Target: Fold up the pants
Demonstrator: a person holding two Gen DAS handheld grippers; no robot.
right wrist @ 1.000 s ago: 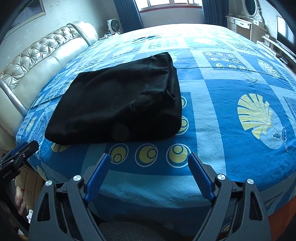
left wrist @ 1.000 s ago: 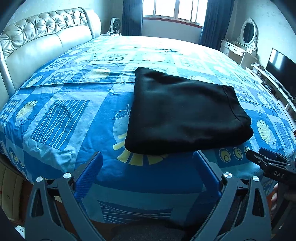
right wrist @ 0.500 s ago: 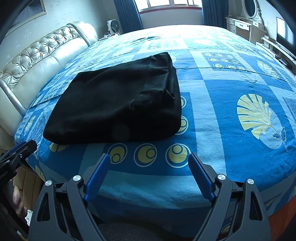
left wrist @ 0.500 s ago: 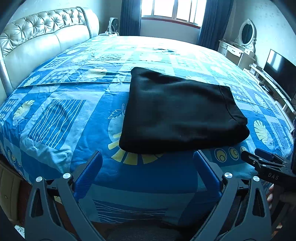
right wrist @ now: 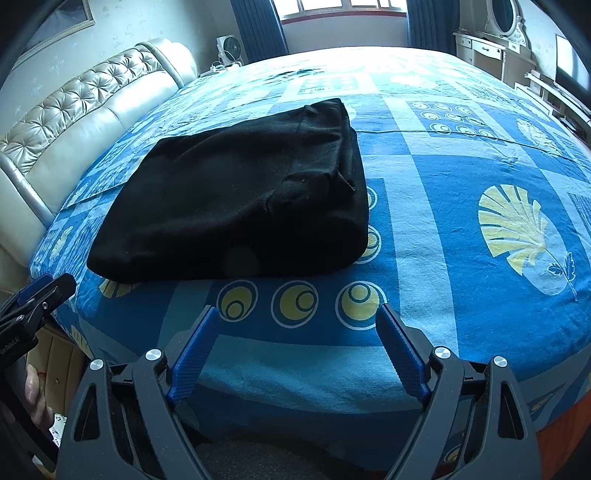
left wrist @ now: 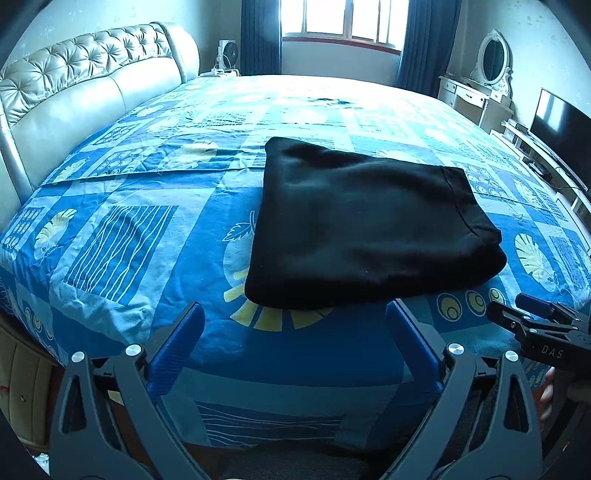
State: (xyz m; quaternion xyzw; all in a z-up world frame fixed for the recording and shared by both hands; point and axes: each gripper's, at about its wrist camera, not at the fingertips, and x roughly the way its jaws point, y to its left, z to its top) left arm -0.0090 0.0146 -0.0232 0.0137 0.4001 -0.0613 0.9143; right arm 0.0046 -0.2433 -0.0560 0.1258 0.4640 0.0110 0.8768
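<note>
The black pants (left wrist: 365,229) lie folded into a thick rectangle on the blue patterned bedspread (left wrist: 122,251), close to the bed's near edge. In the right wrist view the same pants (right wrist: 240,206) show a bulky folded edge on their right side. My left gripper (left wrist: 295,321) hovers at the bed's edge just short of the pants, open, nothing between its blue pads. My right gripper (right wrist: 299,325) is also open and empty, held back from the pants over the bedspread (right wrist: 461,184). Each gripper's tip shows at the side of the other's view.
A tufted cream headboard (left wrist: 74,99) runs along the left. A window with dark curtains (left wrist: 340,22) is at the far end. A white dresser with an oval mirror (left wrist: 491,62) and a television (left wrist: 557,118) stand on the right. A small fan (right wrist: 227,46) sits by the headboard.
In the left wrist view the pants sit slightly further left and lower than a second ago. Both grippers stay open and empty; the pants lie unchanged.
</note>
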